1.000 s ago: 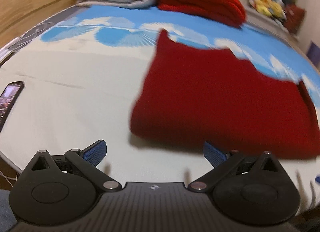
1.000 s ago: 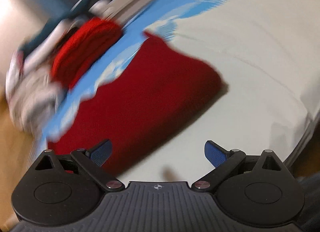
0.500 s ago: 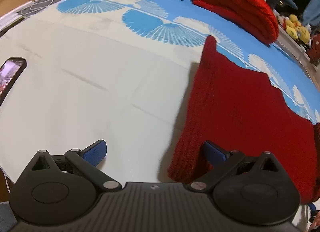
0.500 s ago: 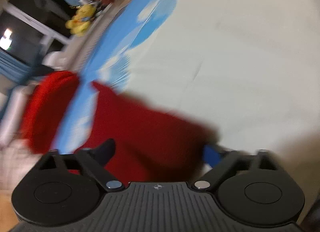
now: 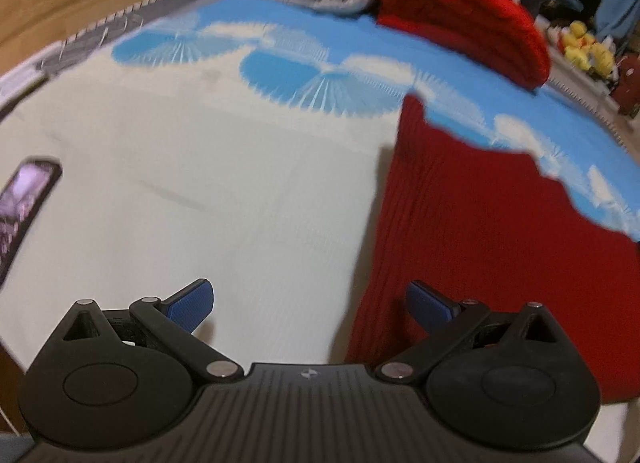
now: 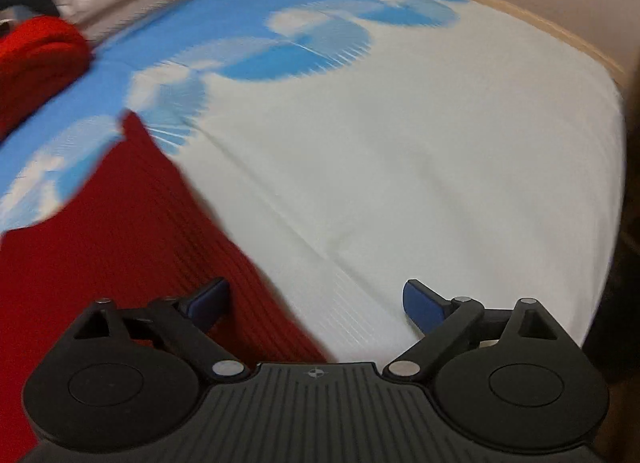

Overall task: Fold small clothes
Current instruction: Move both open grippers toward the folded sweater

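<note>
A dark red knit garment (image 5: 500,247) lies flat on the bed (image 5: 208,191); both views are motion-blurred and cut off its near part, so its full outline and long axis cannot be told. Its ribs run from the near edge toward the blue-patterned far side. The left gripper (image 5: 310,303) stands wide open, empty, over its left edge. The right gripper (image 6: 316,303), whose fingers have just been opening, is empty over its right edge.

Dim warm indoor light; motion blur smears bedsheet (image 5: 224,199) print ahead of both grippers, fisheye bends edges, soft shadow beside red knit (image 5: 500,231).
</note>
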Motion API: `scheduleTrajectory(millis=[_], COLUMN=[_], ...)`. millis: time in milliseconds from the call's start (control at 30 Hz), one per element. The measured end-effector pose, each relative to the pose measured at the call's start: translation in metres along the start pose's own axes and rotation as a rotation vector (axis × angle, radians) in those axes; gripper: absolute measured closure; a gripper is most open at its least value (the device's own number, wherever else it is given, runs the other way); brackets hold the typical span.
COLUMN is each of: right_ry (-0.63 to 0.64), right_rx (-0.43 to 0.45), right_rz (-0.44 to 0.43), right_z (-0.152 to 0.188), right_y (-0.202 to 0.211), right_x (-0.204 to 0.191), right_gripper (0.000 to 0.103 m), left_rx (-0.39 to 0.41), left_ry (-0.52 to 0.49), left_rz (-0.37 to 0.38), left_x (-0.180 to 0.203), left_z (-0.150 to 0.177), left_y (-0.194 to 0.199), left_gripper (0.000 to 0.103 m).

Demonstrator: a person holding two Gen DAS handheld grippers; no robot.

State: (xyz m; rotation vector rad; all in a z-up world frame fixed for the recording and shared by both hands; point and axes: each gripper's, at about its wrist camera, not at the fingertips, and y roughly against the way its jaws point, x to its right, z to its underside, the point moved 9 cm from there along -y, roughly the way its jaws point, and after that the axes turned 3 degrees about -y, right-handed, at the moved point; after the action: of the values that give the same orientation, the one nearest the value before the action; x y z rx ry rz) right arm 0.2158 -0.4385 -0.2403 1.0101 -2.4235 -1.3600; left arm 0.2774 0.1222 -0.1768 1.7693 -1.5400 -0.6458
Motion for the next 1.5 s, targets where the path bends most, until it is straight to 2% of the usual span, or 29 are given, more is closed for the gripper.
scheduleTrajectory(millis=[133,233,300,367,400,433,500,533,567,633,667,733,767,800,867,933,1033,1133,1200,1267,1367,1433,1500], right_ry=[0.106,0.151,0.128,0.076,0.005,-0.086,-0.295,-0.347,-0.328,-0.267,-0.273,-0.243,-0.242,-0.255,-0.269,-0.216,-0.085,-0.018,-0.005,-0.001,-0.012,-0.088,-0.194], right_rx=[0.081,0.117,0.100,0.047,0.011,-0.026,-0.122,-0.097,-0.077,-0.021,-0.007,-0.003,-0.009,-0.020,-0.025,0.029,0.154,0.237,0.241,0.207,0.035,-0.099,-0.193], right_rz=[-0.204,-0.257,-0.263,-0.293,-0.305,-0.302,-0.292,-0.311,-0.272,-0.133,-0.116,-0.122,-0.139,-0.163,-0.202,-0.235,-0.290,-0.374,-0.449,-0.509,-0.551,-0.559,-0.542], right_z=[-0.038,-0.059,-0.069,-0.076,-0.081,-0.080,-0.077,-0.083,-0.087,-0.092,-0.090,-0.092,-0.093,-0.094,-0.096,-0.103,-0.103,-0.087,-0.065,-0.028,0.034,0.063,0.081], right_y=[0.014,-0.007,-0.031,-0.058,-0.073,-0.086,-0.114,-0.116,-0.115,-0.118,-0.120,-0.118,-0.116,-0.114,-0.102,-0.076,-0.014,0.045,0.076,0.094,0.092,0.082,0.069], right_x=[-0.039,-0.068,-0.079,-0.084,-0.081,-0.071,-0.050,-0.045,-0.044,-0.036,-0.032,-0.034,-0.036,-0.036,-0.033,-0.038,-0.043,-0.040,-0.034,-0.026,-0.015,-0.006,0.004], right_gripper=[0.007,0.007,0.009,0.020,0.023,0.028,0.028,0.032,0.044,0.050,0.050,0.048,0.040,0.038,0.037,0.034,0.018,0.009,0.006,0.005,0.005,0.005,0.005], left_rx=[0.039,0.043,0.017,-0.010,-0.027,-0.037,-0.065,-0.082,-0.095,-0.120,-0.120,-0.103,-0.095,-0.085,-0.059,-0.031,-0.002,0.002,0.010,0.012,0.010,0.012,-0.005], left_ry=[-0.021,-0.084,-0.116,-0.122,-0.116,-0.107,-0.076,-0.051,-0.029,0.016,0.021,-0.009,-0.027,-0.042,-0.059,-0.065,-0.073,-0.062,-0.048,-0.046,-0.085,-0.092,-0.081], left_rz=[-0.007,-0.001,0.003,0.006,0.000,-0.006,-0.020,-0.022,-0.018,-0.003,0.000,-0.012,-0.017,-0.018,0.005,0.032,0.043,0.040,0.056,0.061,0.053,0.045,0.058], left_x=[0.013,0.035,0.048,0.055,0.056,0.056,0.053,0.051,0.049,0.044,0.042,0.043,0.045,0.047,0.053,0.056,0.054,0.045,0.040,0.036,0.031,0.024,0.015], left_z=[-0.037,-0.060,-0.068,-0.072,-0.074,-0.075,-0.079,-0.080,-0.081,-0.081,-0.081,-0.082,-0.083,-0.084,-0.086,-0.090,-0.091,-0.083,-0.073,-0.062,-0.039,-0.019,0.002], left_y=[-0.008,-0.031,-0.054,-0.074,-0.086,-0.095,-0.114,-0.121,-0.127,-0.132,-0.130,-0.125,-0.122,-0.116,-0.104,-0.092,-0.079,-0.063,-0.044,-0.025,0.003,0.019,0.028], left_gripper=[0.000,0.000,0.000,0.000,0.000,0.000,0.000,0.000,0.000,0.000,0.000,0.000,0.000,0.000,0.000,0.000,0.000,0.000,0.000,0.000,0.000,0.000,0.000])
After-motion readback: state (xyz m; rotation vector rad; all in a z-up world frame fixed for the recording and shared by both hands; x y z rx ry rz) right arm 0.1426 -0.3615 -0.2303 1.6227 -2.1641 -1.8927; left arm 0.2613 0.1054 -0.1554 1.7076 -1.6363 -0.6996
